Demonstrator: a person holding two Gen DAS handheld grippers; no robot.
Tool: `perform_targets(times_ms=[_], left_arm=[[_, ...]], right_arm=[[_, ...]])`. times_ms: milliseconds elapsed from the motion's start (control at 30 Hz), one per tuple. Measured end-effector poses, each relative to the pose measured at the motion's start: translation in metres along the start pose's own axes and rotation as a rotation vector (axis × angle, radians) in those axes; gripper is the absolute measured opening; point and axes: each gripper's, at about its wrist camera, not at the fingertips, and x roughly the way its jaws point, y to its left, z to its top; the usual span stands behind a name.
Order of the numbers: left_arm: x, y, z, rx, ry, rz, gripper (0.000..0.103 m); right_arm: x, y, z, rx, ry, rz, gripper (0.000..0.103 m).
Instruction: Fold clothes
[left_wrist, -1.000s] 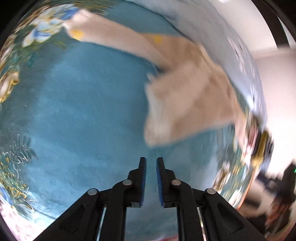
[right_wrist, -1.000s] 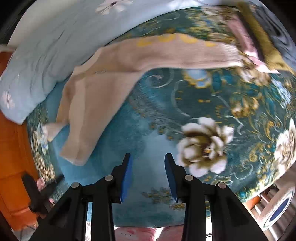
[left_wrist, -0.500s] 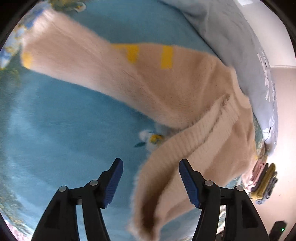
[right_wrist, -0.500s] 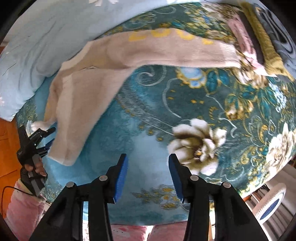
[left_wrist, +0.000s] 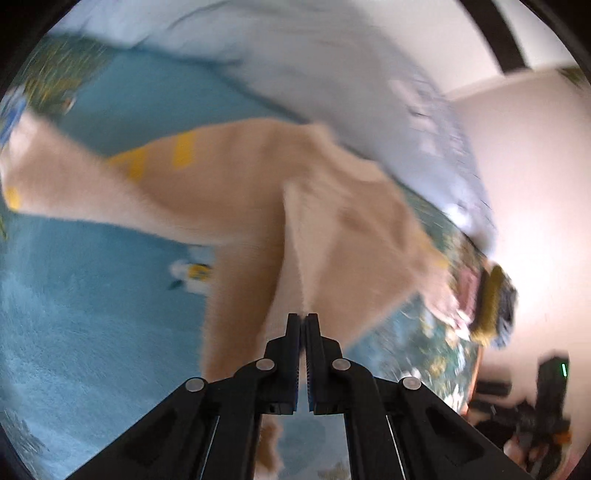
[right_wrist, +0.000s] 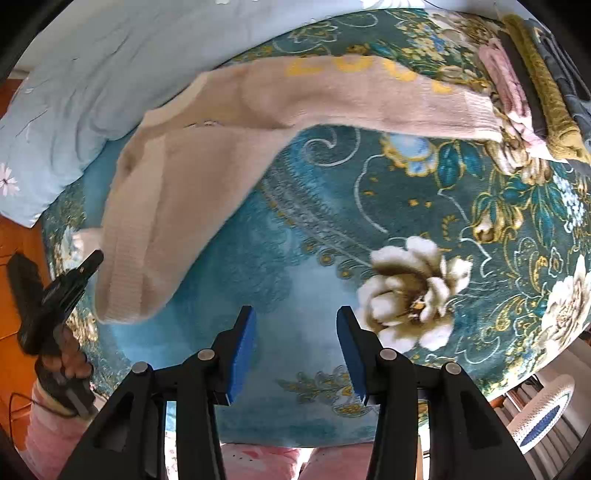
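A beige sweater (right_wrist: 192, 177) lies on the bed, on a teal blanket (right_wrist: 332, 229) with big cream flowers and gold leaves. One sleeve (right_wrist: 369, 96), with yellow marks near the cuff, stretches across the blanket toward a pile of folded clothes (right_wrist: 532, 74) at the far right side. The body of the sweater is doubled over itself and hangs down toward the near left part of the bed. Behind the sweater there is a pale blue quilt (right_wrist: 92, 74) with small flowers.

The left gripper (left_wrist: 303, 321) has its jaws pressed together on the edge of the sweater, and the cloth rises from the tips as a thin ridge. This view is blurred, so small details are not clear. In the right wrist view the same gripper (right_wrist: 85, 267) appears at the left, just beside the ribbed hem of the sweater, with the person's hand (right_wrist: 68, 356) around its handle.

The right gripper (right_wrist: 295, 321) is above a bare part of the blanket, near a large cream flower (right_wrist: 413, 291). Its jaws are spread wide and nothing is between the blue pads (right_wrist: 245, 343). It is well apart from the sweater.
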Motion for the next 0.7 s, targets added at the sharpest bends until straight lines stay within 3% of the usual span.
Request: perform_targets(times_ms=[100, 233, 300, 400, 467, 567, 700], left_arm=[[-0.016, -0.035, -0.022, 0.128, 0.013, -0.053, 0.003], [-0.003, -0.075, -0.072, 0.283, 0.142, -0.053, 0.003], [0.019, -0.081, -0.095, 0.296, 0.227, -0.039, 0.002], [0.051, -0.071, -0.127, 0.269, 0.350, 0.045, 0.002], [0.059, -0.061, -0.135, 0.220, 0.396, 0.085, 0.002], [0.041, -0.052, -0.131, 0.156, 0.361, 0.040, 0.002], [0.010, -0.032, -0.102, 0.038, 0.259, 0.029, 0.003]], right_arm=[[-0.004, -0.002, -0.007, 0.009, -0.012, 0.011, 0.046], [-0.012, -0.013, -0.019, 0.043, -0.034, 0.028, 0.046], [-0.016, -0.021, -0.025, 0.066, -0.045, 0.034, 0.046], [-0.019, -0.031, -0.034, 0.093, -0.050, 0.034, 0.046], [-0.020, -0.038, -0.040, 0.108, -0.052, 0.033, 0.046], [-0.020, -0.047, -0.047, 0.131, -0.056, 0.039, 0.046], [-0.009, -0.054, -0.048, 0.165, -0.044, 0.068, 0.046]])
